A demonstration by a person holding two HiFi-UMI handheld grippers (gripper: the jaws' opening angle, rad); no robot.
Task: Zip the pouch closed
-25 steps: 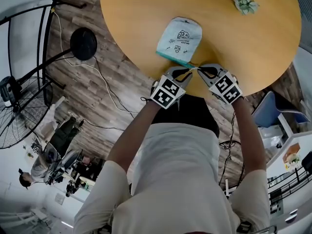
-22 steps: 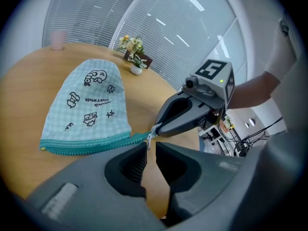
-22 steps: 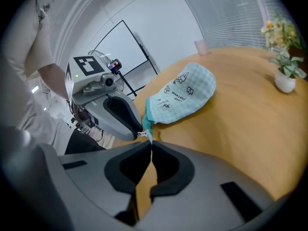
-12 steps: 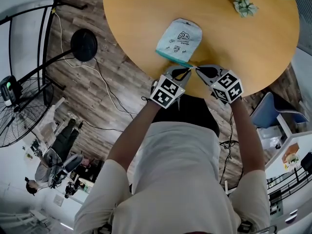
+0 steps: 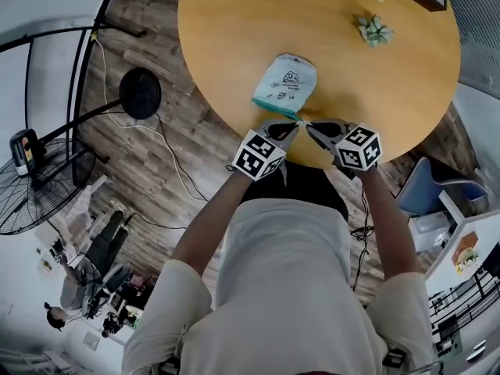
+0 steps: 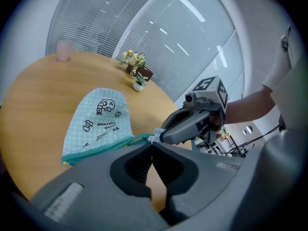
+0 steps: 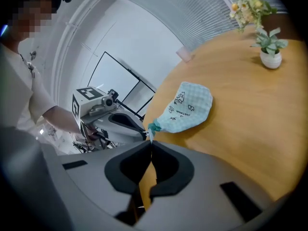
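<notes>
A round wooden table (image 5: 234,22) stands on plank flooring (image 5: 148,155); the head view shows the pouch (image 5: 286,84) lying near its edge. In the left gripper view the left gripper (image 6: 151,142) is pinched shut on the pouch's zip-end corner, probably anchoring it. In the right gripper view the right gripper (image 7: 150,142) clamps the zip pull (image 7: 150,136), window blinds (image 7: 192,4) behind.

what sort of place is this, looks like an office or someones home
Most likely an office or lab workspace, not a home: the pouch lies on a round meeting table, long window blinds run behind it, and a standing fan and loose cables sit on the wood floor.
</notes>
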